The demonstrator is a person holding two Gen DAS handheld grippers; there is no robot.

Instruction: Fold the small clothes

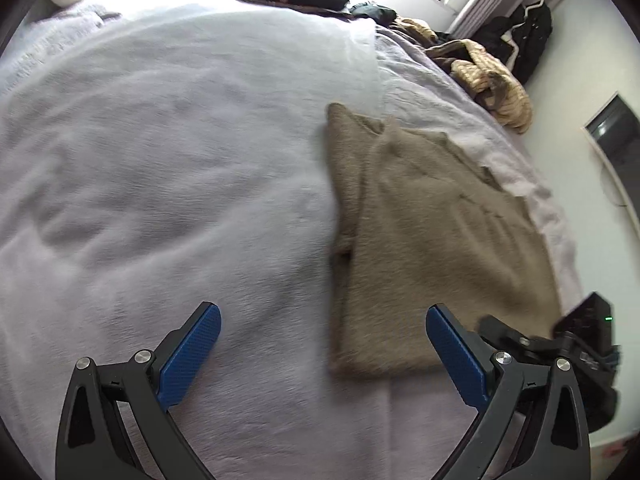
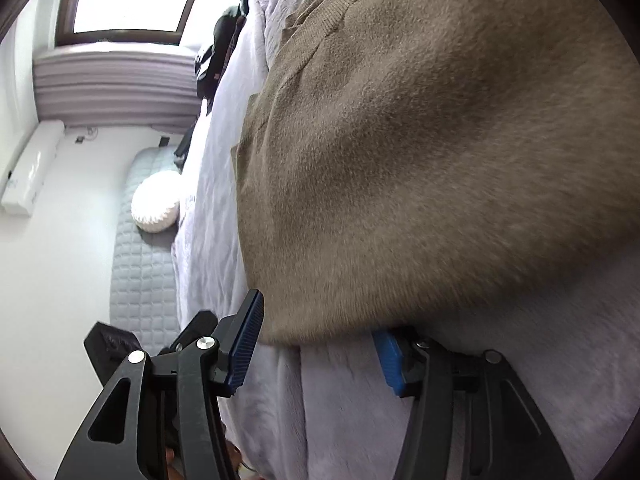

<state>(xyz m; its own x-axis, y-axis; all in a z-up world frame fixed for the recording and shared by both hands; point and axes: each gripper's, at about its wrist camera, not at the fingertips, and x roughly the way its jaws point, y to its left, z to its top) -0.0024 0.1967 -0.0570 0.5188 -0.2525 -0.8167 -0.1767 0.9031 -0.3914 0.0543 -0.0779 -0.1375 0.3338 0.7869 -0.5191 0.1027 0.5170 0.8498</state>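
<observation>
Sweater part-folded on the bed, both grippers spread and holding nothing.

The tan sweater (image 1: 432, 232) lies on the lilac bed (image 1: 160, 160), at about 2 o'clock from the left gripper (image 1: 323, 356), whose fingers hang wide apart above the blanket. The right gripper (image 2: 320, 344) sits at the sweater's near hem, fingers parted to either side of the edge, one blue pad (image 2: 390, 358) partly tucked under the cloth, not clamped. This looks like mid-fold: next calls for pinching the hem and carrying it over toward 12 o'clock.
</observation>
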